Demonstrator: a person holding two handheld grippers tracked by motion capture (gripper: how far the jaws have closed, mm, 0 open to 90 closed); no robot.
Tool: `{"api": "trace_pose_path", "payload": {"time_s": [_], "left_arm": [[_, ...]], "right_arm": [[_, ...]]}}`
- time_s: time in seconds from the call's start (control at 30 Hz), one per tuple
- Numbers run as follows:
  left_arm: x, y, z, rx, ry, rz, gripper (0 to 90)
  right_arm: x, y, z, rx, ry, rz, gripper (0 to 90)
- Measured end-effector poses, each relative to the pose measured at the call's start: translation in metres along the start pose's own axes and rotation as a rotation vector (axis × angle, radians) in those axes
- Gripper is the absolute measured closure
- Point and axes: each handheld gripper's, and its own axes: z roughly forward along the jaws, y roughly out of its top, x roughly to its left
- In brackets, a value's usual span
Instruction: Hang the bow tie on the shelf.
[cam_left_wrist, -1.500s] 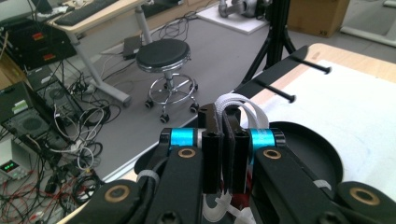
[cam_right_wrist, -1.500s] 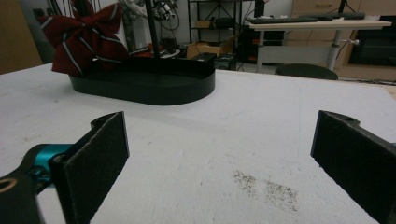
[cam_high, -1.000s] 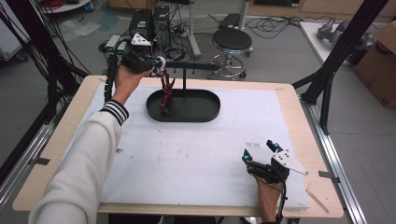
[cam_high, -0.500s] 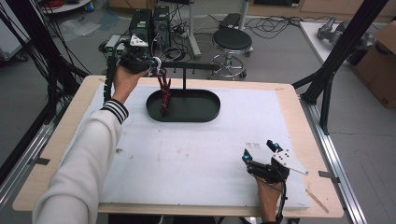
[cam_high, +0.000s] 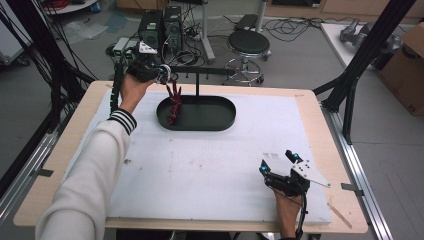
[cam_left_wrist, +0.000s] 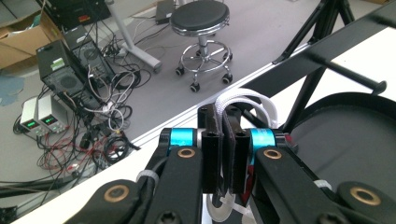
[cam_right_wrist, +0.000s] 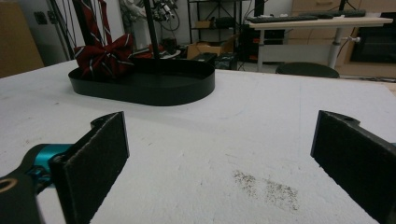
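Note:
A dark red striped bow tie (cam_high: 173, 102) hangs by its white strap (cam_left_wrist: 245, 100) from my left gripper (cam_high: 164, 76), its lower end resting in the black oval tray (cam_high: 220, 120). The left gripper (cam_left_wrist: 225, 122) is shut on that strap, at the tray's far left end beside the black T-shaped stand (cam_high: 197, 75). My right gripper (cam_high: 276, 161) rests on the white mat near the front right, open, with nothing between its pads (cam_right_wrist: 100, 144). In the right gripper view the bow tie (cam_right_wrist: 105, 56) lies at the left end of the tray (cam_right_wrist: 154, 91).
A white foam mat (cam_high: 200, 165) covers the wooden table (cam_high: 320, 105). The stand's crossbar (cam_left_wrist: 327, 46) runs above the tray. Beyond the far edge are a stool (cam_high: 248, 42) and computer boxes with cables (cam_high: 160, 25) on the floor. Black frame posts (cam_high: 360, 60) stand at the right.

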Motion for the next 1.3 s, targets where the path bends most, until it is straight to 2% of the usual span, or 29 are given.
{"api": "trace_pose_path", "payload": {"time_s": [0.4,0.73,0.83,0.97,1.03,1.17,1.3], "left_arm": [[0.0,-0.008,0.001,0.037,0.009,0.001,84.6],[-0.001,-0.02,0.002,0.06,0.026,-0.016,75.2],[0.0,-0.026,-0.001,0.054,0.055,-0.024,51.8],[0.004,-0.034,-0.006,0.014,0.066,-0.005,26.2],[0.007,-0.039,-0.009,0.001,0.056,-0.038,14.3],[0.01,-0.052,-0.018,-0.037,0.003,-0.062,7.7],[0.009,-0.077,-0.038,-0.168,-0.069,-0.073,7.1]], "right_arm": [[0.0,0.0,0.0,-0.005,-0.003,-0.006,3.1],[0.001,0.0,0.0,-0.003,-0.003,-0.003,3.1],[0.001,0.0,-0.001,-0.002,-0.002,-0.005,3.1],[0.001,-0.001,-0.002,-0.013,-0.003,-0.006,3.1],[0.001,-0.001,-0.002,-0.011,-0.004,-0.003,3.1],[0.001,-0.001,-0.002,-0.011,-0.004,-0.003,3.1],[0.001,-0.001,-0.002,-0.016,0.002,-0.009,3.1]]}}
